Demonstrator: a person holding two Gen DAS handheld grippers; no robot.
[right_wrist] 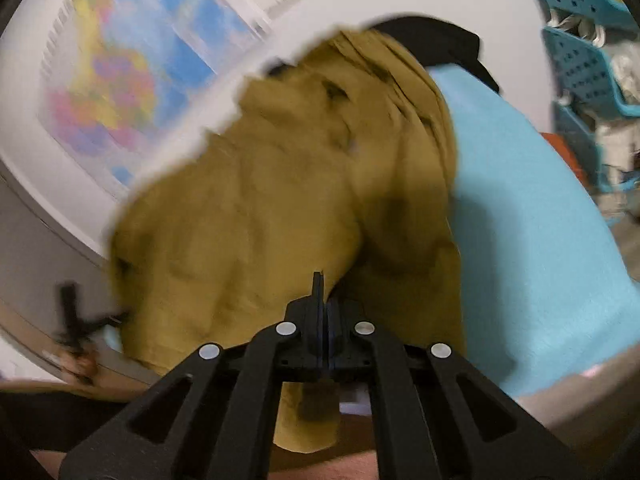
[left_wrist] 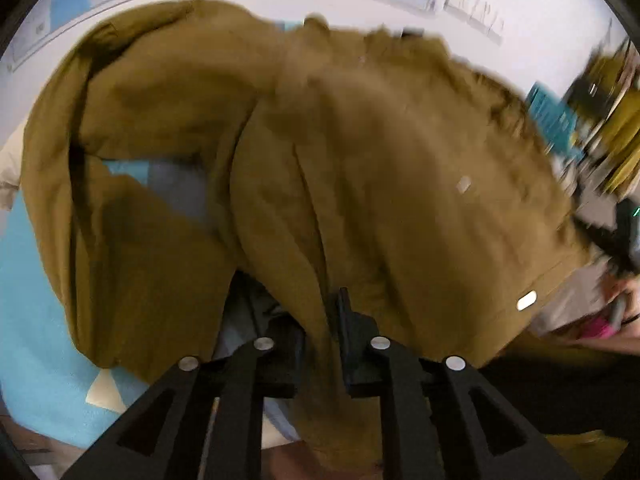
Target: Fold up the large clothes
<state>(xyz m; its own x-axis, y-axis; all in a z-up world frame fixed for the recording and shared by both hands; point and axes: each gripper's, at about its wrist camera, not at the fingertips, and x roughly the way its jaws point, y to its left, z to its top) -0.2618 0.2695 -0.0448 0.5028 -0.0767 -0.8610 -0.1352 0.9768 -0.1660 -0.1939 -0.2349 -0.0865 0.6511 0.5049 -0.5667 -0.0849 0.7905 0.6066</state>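
**Brown garment held aloft by both hand-held grippers above a blue sheet**

Risks. The large brown garment (left_wrist: 360,168) hangs bunched and creased rather than spread flat, with one limp part trailing at the left of the left wrist view. Judged from this, a fold laid down now would likely trap wrinkles or come out crooked, since the edges are not aligned. Both views are blurred, which suggests quick motion; a sharp swing could tug the cloth out of a narrow pinch, because each hold appears to take only a small bite of fabric. The hanging part could also drag across the blue sheet (right_wrist: 532,216) and double under itself.

Left hand-held gripper (left_wrist: 322,320). The fingers stand slightly apart with a thick ridge of the garment running between them; it appears clamped on that ridge, the gap filled by cloth.

Right hand-held gripper (right_wrist: 322,300). The fingers are pressed almost together, and a strip of the same garment passes between them and hangs below toward the near edge. It has hold of the fabric.

Position of the garment. It is lifted between the two grippers, mostly off the blue sheet, which lies beneath and to the right in the right wrist view. A coloured wall map (right_wrist: 120,80) hangs far behind, and blue perforated baskets (right_wrist: 584,52) stand at far right.
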